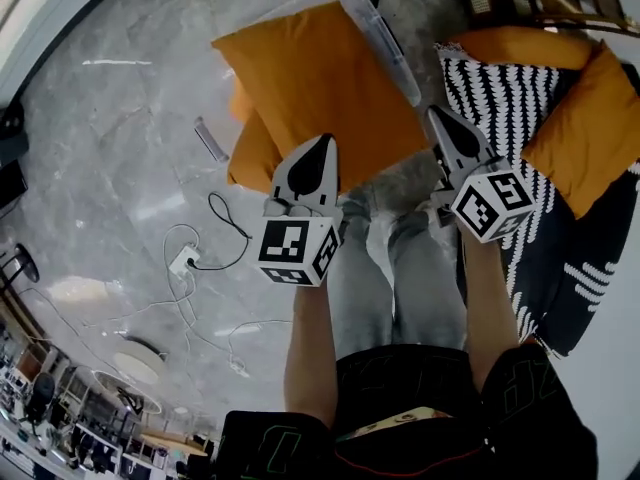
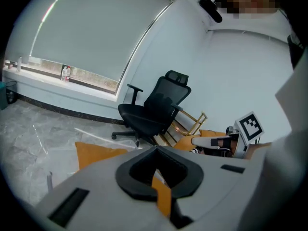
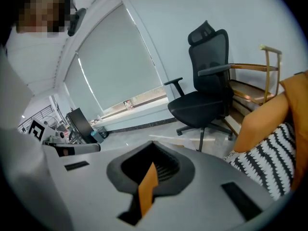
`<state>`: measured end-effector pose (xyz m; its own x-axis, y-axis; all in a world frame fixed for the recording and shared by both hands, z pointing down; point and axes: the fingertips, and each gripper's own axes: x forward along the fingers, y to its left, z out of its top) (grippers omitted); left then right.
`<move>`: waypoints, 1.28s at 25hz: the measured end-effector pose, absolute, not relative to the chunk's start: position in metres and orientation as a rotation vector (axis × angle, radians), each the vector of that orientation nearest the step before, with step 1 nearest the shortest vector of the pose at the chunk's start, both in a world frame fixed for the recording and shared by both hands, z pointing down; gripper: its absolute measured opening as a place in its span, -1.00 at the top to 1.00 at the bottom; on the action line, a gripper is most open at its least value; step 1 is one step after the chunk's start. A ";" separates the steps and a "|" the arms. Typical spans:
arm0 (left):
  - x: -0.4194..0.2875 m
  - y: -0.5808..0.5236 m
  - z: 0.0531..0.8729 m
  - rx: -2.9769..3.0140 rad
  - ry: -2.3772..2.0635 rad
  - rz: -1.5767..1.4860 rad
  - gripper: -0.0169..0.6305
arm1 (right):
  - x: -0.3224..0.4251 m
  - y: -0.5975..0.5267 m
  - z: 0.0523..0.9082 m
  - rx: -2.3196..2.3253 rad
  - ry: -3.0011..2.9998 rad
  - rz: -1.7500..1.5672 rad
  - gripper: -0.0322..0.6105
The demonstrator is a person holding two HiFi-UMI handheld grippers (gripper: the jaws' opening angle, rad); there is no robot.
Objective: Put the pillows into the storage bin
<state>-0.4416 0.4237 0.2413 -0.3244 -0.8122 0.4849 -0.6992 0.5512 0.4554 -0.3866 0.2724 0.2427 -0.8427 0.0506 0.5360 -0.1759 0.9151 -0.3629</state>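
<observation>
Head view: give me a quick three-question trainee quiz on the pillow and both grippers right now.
1. True or false: the left gripper and right gripper are both shut on the orange pillow.
2. What does that pillow partly hide in the head view? A) storage bin B) laundry basket C) suitcase
3. Fill in: the patterned pillow at right is black and ___.
Key: 1 true; 2 A; 3 white.

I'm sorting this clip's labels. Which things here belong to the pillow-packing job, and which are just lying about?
Part of the job:
orange pillow, pinched by left claw and right claw
clear storage bin, partly covered by it
black-and-white pillow and second orange pillow, not yet binned

Lying about:
office chair
white plug and cables on the floor
</observation>
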 end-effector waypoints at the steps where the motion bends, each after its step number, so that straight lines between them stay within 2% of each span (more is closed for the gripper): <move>1: -0.441 0.420 0.233 1.222 -2.103 -0.211 0.96 | -0.386 0.271 0.234 0.098 -2.524 0.553 0.89; 5: -0.439 0.406 0.204 1.252 -2.112 -0.211 0.96 | -0.378 0.265 0.199 0.137 -2.549 0.563 0.89; 14: -0.432 0.377 0.125 1.334 -2.206 -0.012 0.96 | -0.350 0.231 0.121 0.348 -2.634 0.548 0.89; 19: -0.426 0.341 0.080 1.408 -2.218 0.031 0.96 | -0.325 0.209 0.061 0.509 -2.709 0.377 0.89; 32: -0.353 0.241 -0.037 1.722 -2.267 0.056 0.96 | -0.225 0.143 -0.052 0.822 -2.848 0.214 0.89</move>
<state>-0.3529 0.2409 -0.0370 -0.2415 -0.9365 0.2544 -0.9480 0.2837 0.1444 -0.2249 0.1433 -0.0521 -0.8338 -0.5139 0.2016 -0.5382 0.8380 -0.0901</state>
